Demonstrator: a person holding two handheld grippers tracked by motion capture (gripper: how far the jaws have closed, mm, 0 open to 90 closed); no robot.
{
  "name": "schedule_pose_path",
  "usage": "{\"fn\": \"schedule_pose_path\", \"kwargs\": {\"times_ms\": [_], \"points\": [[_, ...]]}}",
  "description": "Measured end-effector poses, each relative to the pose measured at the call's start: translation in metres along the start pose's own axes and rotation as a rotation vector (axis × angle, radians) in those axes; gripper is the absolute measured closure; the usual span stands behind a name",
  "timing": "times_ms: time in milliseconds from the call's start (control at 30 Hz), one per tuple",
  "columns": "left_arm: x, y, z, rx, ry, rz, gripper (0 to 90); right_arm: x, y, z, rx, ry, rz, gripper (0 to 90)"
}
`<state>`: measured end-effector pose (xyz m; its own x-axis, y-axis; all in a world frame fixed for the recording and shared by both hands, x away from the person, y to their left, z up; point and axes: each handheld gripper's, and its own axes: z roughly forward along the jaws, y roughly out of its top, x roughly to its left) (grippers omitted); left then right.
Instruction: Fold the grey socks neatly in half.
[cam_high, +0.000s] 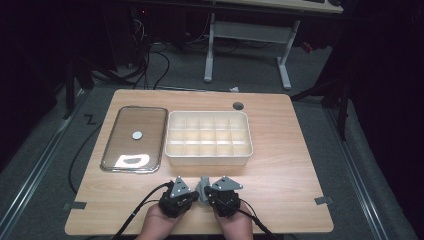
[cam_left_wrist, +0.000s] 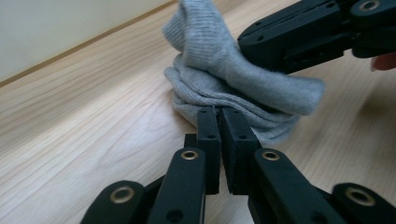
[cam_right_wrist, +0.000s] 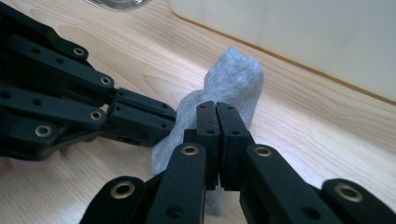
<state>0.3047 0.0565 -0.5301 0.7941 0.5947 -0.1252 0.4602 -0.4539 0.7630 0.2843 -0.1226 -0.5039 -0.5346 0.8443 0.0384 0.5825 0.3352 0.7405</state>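
High view, left to right: a glass lid (cam_high: 134, 139) lies flat beside a white compartment tray (cam_high: 208, 137) on the wooden table (cam_high: 290, 165); at the near edge the left gripper (cam_high: 192, 192) and right gripper (cam_high: 209, 192) meet over a small grey sock (cam_high: 204, 184), barely discernible from above. The left gripper view resolves it: a folded, bunched sock (cam_left_wrist: 224, 70) resting on the table, left jaws pressed together on its near fold. The right gripper view shows the right jaws clamped on the same sock (cam_right_wrist: 229, 79), close before the tray wall (cam_right_wrist: 303, 37).
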Motion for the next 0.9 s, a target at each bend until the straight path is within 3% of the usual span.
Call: {"fn": "schedule_pose_path", "kwargs": {"times_ms": [400, 667, 767, 900], "points": [[-0.021, 0.018, 0.025, 0.019, -0.081, 0.095, 86.3, -0.016, -0.011, -0.018, 0.019, -0.075, 0.032, 89.6], [-0.03, 0.018, 0.03, 0.03, -0.054, 0.168, 84.8, -0.015, -0.02, -0.022, 0.023, -0.082, 0.021, 90.0], [-0.029, 0.017, 0.028, 0.028, -0.035, 0.17, 80.1, -0.013, -0.022, -0.021, 0.018, -0.09, 0.006, 90.0], [-0.02, 0.013, 0.021, 0.026, -0.032, 0.133, 72.6, -0.01, -0.023, -0.017, 0.015, -0.088, 0.004, 90.0]]}}
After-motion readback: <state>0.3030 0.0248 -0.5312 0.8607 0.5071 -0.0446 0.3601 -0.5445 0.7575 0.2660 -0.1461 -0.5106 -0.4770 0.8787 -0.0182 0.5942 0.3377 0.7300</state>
